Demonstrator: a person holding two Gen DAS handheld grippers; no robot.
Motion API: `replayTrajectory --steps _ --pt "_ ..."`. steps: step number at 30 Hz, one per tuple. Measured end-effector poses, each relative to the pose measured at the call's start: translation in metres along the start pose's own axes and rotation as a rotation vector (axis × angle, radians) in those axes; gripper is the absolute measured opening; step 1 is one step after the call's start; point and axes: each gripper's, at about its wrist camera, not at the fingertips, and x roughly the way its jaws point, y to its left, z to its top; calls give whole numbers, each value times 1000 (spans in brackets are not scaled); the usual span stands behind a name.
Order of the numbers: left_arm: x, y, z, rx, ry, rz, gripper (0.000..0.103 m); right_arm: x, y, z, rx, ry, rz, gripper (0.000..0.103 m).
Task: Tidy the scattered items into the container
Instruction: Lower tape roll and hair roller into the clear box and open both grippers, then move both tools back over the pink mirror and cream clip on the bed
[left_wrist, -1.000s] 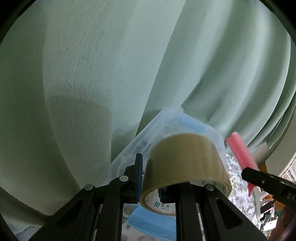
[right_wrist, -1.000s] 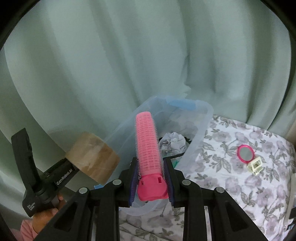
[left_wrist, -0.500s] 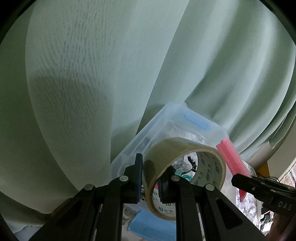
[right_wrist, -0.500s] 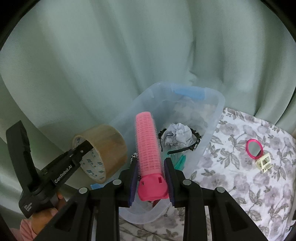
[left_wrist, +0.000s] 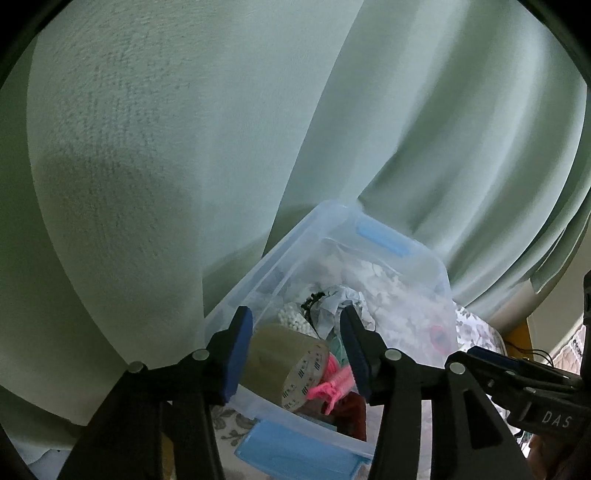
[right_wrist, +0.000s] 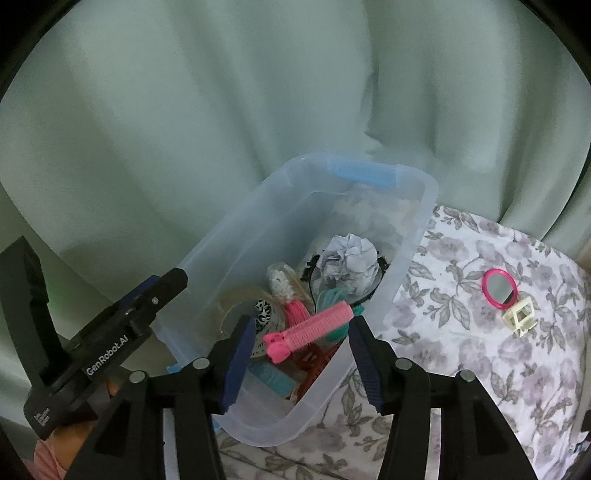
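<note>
Both claws are opening over the clear container (right_wrist: 410, 258): left claw (left_wrist: 295, 354) above tape roll (left_wrist: 284, 365), right claw (right_wrist: 301, 354) above pink roller (right_wrist: 314, 326), neither touching; floral surface (right_wrist: 461, 350) lower right.

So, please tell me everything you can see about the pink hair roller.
The pink hair roller is a bristly plastic cylinder with a smooth pink clip end. It lies tilted inside the clear bin, on top of the other items there. The right gripper frames it with jaws opening, pads off it.
</note>
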Motion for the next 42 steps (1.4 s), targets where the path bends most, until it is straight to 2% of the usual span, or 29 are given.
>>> replayTrajectory --steps 4,18,26,28,37,39,42 --pt "1 -26 -2 8 7 0 51 -7 0 -2 10 1 -1 57" --pt "-31 -58 -11 77 -14 -9 51 -33 -13 -13 47 -48 6 57" --pt "-43 -90 -16 164 -60 8 51 -57 -34 -24 98 -100 8 57" --pt "-45 -100 -18 187 -71 8 51 -64 -41 -28 115 -116 5 60" --pt "-58 -150 -36 325 -158 -102 51 -100 -86 -54 222 -228 -47 66" --pt "-57 -164 -42 356 -155 -134 51 -107 -94 -60 234 -246 -59 66" --pt "-50 -183 -53 382 -102 -219 51 -117 -107 -69 255 -270 -76 67"
